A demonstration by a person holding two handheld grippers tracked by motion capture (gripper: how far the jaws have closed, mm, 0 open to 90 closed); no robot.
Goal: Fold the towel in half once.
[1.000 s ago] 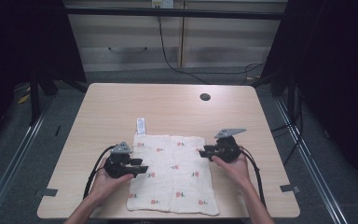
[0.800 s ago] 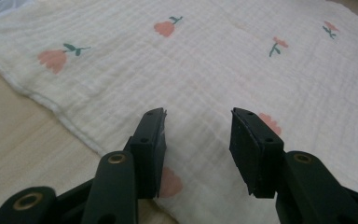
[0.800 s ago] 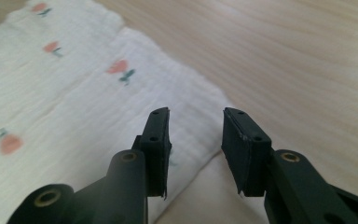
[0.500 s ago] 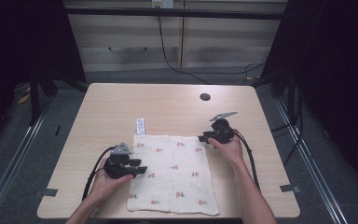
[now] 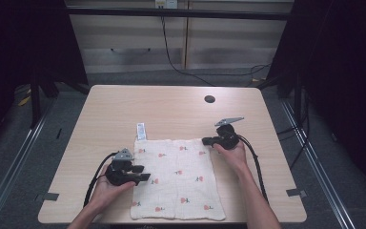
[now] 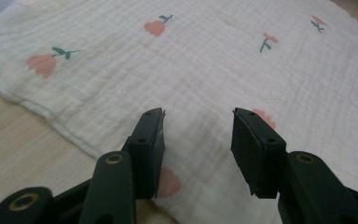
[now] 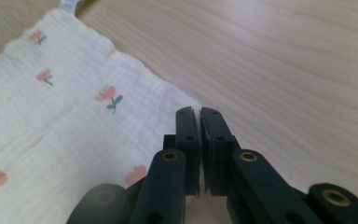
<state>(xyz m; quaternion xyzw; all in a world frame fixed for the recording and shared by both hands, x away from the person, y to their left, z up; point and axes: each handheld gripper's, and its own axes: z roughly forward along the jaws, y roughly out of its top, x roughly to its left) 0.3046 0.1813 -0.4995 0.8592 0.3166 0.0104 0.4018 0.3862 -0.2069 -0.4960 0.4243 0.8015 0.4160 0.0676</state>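
A white muslin cloth printed with small pink flowers lies flat on the wooden table. My left gripper rests at the cloth's left edge, its jaws open over the fabric with nothing pinched between the pads. My right gripper sits at the cloth's far right corner. Its jaws have just been closing and now stand shut on the corner of the cloth, with a sliver of white fabric between them.
A white care label sticks out from the cloth's far left corner. A round cable hole sits near the table's far edge. Cables trail from both grippers toward the near edge.
My right gripper moved away from me to the cloth's far right corner, and its jaws went from open to shut there. The left gripper kept still.
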